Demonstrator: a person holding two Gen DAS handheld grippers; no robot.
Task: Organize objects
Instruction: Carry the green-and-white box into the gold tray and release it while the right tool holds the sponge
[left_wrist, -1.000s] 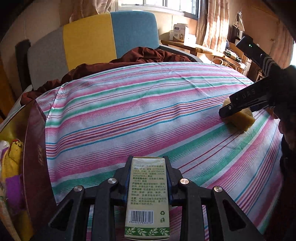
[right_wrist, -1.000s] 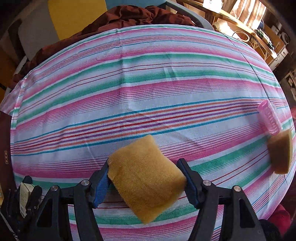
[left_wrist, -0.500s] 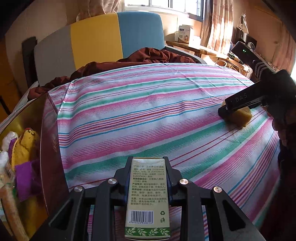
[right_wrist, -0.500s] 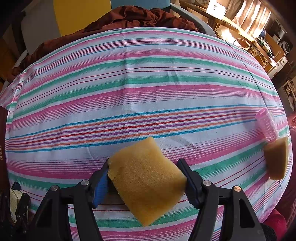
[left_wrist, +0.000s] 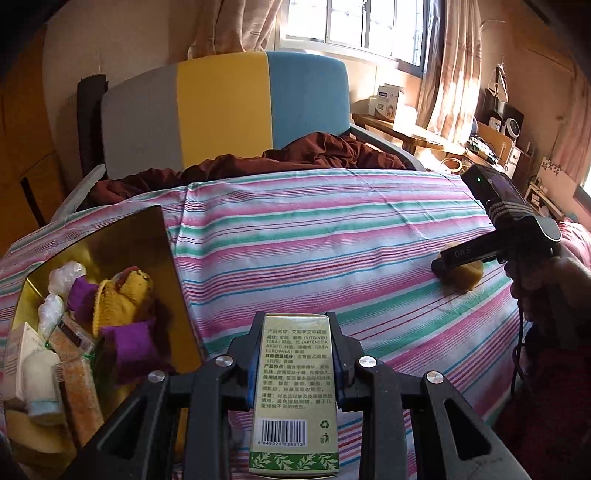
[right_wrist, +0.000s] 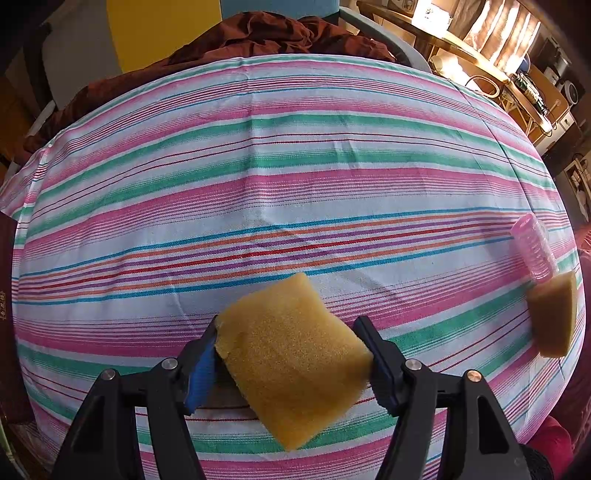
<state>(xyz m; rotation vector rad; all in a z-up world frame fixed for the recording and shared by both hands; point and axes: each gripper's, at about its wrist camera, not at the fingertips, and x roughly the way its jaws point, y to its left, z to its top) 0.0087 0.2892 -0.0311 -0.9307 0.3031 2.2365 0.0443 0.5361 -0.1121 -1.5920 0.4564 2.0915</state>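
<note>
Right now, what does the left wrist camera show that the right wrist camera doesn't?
Left wrist only: the left gripper clamping a green carton, and a gold box filled with items. Right wrist only: a pink roller touching a second sponge. Both: the striped cloth and the right gripper holding a sponge.
</note>
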